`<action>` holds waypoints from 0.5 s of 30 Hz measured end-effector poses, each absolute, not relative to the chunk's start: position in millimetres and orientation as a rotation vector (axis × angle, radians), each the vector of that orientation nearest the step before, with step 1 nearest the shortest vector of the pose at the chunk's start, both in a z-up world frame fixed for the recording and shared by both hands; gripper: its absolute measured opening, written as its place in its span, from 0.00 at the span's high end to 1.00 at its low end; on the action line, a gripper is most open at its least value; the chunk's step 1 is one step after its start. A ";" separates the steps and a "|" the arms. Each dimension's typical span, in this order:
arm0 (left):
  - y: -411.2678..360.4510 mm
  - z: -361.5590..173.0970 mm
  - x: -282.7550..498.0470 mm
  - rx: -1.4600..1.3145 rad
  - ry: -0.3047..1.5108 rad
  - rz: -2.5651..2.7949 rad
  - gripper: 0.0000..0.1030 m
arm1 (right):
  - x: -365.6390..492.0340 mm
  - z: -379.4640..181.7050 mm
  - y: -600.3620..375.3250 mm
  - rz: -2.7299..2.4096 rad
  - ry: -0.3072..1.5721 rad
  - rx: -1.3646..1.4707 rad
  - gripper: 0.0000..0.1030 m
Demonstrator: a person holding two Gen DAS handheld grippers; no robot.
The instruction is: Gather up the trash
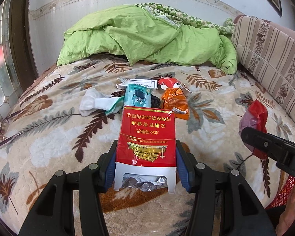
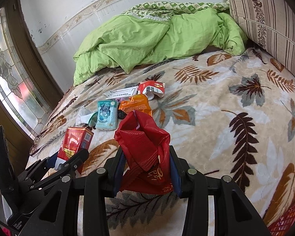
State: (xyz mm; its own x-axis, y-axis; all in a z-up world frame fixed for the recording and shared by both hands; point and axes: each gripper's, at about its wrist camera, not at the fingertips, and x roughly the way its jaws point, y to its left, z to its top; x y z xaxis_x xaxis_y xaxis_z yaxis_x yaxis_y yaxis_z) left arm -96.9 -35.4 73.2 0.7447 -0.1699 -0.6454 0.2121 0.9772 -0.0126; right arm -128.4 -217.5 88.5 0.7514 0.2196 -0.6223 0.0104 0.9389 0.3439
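Currently both claws were loaded over the bed. My left claw (image 1: 145, 157) was clamped on a red cigarette pack (image 1: 146, 137), blue pads pressing its two narrow sides near the white torn end, where crumpled foil showed inside; the pack stood clear of the leaf-patterned blanket (image 1: 49, 157), its far end pointing toward the litter. From the right wrist view the same pack (image 2: 76, 143) appeared at lower left, held in that claw (image 2: 66, 161). My right claw (image 2: 147, 169) was closed on a crumpled red plastic bag (image 2: 145, 147), the film bunched between the pads and rising above them; from the left wrist view the bag (image 1: 255, 118) hung at the right edge above a black finger. Remaining trash lay in a loose cluster on the blanket ahead: a teal tissue packet (image 2: 106, 116) with a cartoon face, an orange wrapper (image 2: 135, 104) just beside it on the right, a red-and-white crumpled packet (image 2: 151, 88) behind that, a flat white carton (image 2: 122, 94) at the back, and a small black item (image 2: 121, 115) between the teal packet and the orange wrapper, too small to identify. A white sock (image 1: 94, 104) lay left of the teal packet, touching it. A green quilt (image 1: 147, 37) was heaped at the far end of the bed, and a striped cushion (image 1: 269, 47) leaned along the right. Red mesh (image 2: 287, 218) showed at the lower right corner; I could not tell what it belonged to.
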 end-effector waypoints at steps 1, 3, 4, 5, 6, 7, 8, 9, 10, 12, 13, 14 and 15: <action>-35.3 73.0 -97.1 0.065 0.699 -0.205 0.50 | -128.6 88.6 -218.1 0.116 0.714 0.341 0.58; -34.5 72.4 -96.7 0.067 0.700 -0.199 0.50 | -128.9 88.5 -219.6 0.113 0.713 0.345 0.58; -34.5 72.2 -96.8 0.068 0.700 -0.197 0.49 | -129.6 88.7 -219.8 0.112 0.711 0.346 0.58; -34.2 71.9 -96.6 0.069 0.700 -0.193 0.49 | -130.0 88.7 -220.6 0.111 0.710 0.348 0.58; -34.4 71.7 -96.8 0.070 0.700 -0.191 0.49 | -130.4 88.9 -221.3 0.110 0.709 0.349 0.58; -34.5 71.5 -96.7 0.072 0.700 -0.189 0.49 | -131.3 88.9 -221.7 0.110 0.708 0.350 0.58; -34.4 71.4 -96.6 0.072 0.700 -0.189 0.49 | -131.7 89.1 -222.1 0.109 0.707 0.352 0.58; -34.4 71.3 -96.6 0.072 0.701 -0.190 0.49 | -132.0 89.2 -222.5 0.108 0.707 0.354 0.58; -34.5 71.4 -96.5 0.072 0.700 -0.191 0.49 | -132.3 89.3 -222.6 0.108 0.706 0.355 0.58; -34.7 71.4 -96.5 0.073 0.700 -0.190 0.49 | -132.7 89.5 -223.2 0.108 0.706 0.356 0.58; -34.8 71.4 -96.5 0.072 0.700 -0.191 0.49 | -132.9 89.6 -223.1 0.108 0.705 0.356 0.58; -34.3 71.0 -96.1 0.073 0.701 -0.190 0.49 | -132.7 89.5 -223.4 0.108 0.705 0.355 0.58; -35.3 71.4 -96.5 0.072 0.701 -0.190 0.49 | -132.6 89.5 -223.5 0.108 0.705 0.356 0.58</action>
State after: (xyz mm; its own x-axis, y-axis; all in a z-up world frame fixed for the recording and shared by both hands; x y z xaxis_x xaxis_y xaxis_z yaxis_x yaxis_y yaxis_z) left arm -96.5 -35.3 71.4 0.7475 -0.1490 -0.6473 0.1975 0.9803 0.0024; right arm -132.6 -223.5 89.5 0.7586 0.2160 -0.6147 0.0221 0.9344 0.3555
